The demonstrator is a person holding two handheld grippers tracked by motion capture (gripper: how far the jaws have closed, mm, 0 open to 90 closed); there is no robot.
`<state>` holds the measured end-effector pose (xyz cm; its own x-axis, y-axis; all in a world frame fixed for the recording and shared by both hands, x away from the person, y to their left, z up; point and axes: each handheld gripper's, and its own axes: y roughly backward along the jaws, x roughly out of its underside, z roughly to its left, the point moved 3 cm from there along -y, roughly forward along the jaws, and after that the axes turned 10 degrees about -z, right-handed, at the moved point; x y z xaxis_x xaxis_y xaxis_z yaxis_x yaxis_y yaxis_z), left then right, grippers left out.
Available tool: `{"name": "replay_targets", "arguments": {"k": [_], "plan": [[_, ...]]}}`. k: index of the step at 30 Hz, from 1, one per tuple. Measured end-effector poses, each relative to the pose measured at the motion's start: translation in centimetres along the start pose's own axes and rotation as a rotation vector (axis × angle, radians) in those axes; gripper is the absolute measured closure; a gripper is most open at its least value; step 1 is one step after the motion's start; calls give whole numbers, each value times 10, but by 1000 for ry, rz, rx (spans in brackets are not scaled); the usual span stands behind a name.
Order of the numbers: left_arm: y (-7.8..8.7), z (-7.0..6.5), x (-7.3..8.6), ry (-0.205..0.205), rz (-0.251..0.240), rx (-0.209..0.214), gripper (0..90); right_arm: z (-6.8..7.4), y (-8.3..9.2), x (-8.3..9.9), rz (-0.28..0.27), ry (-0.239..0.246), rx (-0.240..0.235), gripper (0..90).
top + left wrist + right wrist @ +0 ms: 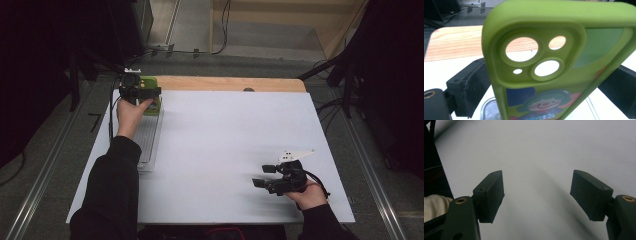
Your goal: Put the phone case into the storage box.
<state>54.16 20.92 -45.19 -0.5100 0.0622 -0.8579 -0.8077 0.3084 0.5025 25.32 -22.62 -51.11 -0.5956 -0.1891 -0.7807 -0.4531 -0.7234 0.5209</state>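
High view, left side: your left gripper (pixel 145 93) holds at the far left corner of the table (pixel 225 130), with the green case (pixel 151 81) at its jaws, over the far end of the clear tray (pixel 146 145).
High view, right side: your right gripper (pixel 265 176) rests near the front edge, well apart from case and tray.
Left gripper view, case: it stands upright and tilted between the two jaws, camera cut-outs towards the lens, its lower end down by the tray's rim.
Left gripper view, grip: the jaws stand wide on either side of the case; you cannot tell from here whether the pads press on it or have let go.
Right gripper view, tongs: jaws apart, nothing between them, bare table beneath.
Done, by the look of it: the case is brought to the tray's far end.
Left to do: settle the case, free it cleanly, draw your left gripper clear; your right has no part yet.
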Motion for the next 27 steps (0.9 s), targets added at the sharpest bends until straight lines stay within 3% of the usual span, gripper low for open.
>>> {"name": "replay_targets", "arguments": {"k": [5, 12, 17, 24, 27], "plan": [[1, 2, 0, 20, 3, 5, 27, 0, -1, 0, 3, 0, -1, 254], [4, 3, -1, 10, -9, 31, 2, 0, 0, 0, 0, -1, -1, 254], [7, 5, -3, 17, -22, 24, 0, 1, 0, 0, 0, 1, -3, 254], [13, 3, -4, 0, -2, 41, 0, 1, -1, 0, 0, -1, -1, 254], [17, 3, -5, 12, 6, 51, 0, 1, 0, 1, 0, 0, 0, 254]]}}
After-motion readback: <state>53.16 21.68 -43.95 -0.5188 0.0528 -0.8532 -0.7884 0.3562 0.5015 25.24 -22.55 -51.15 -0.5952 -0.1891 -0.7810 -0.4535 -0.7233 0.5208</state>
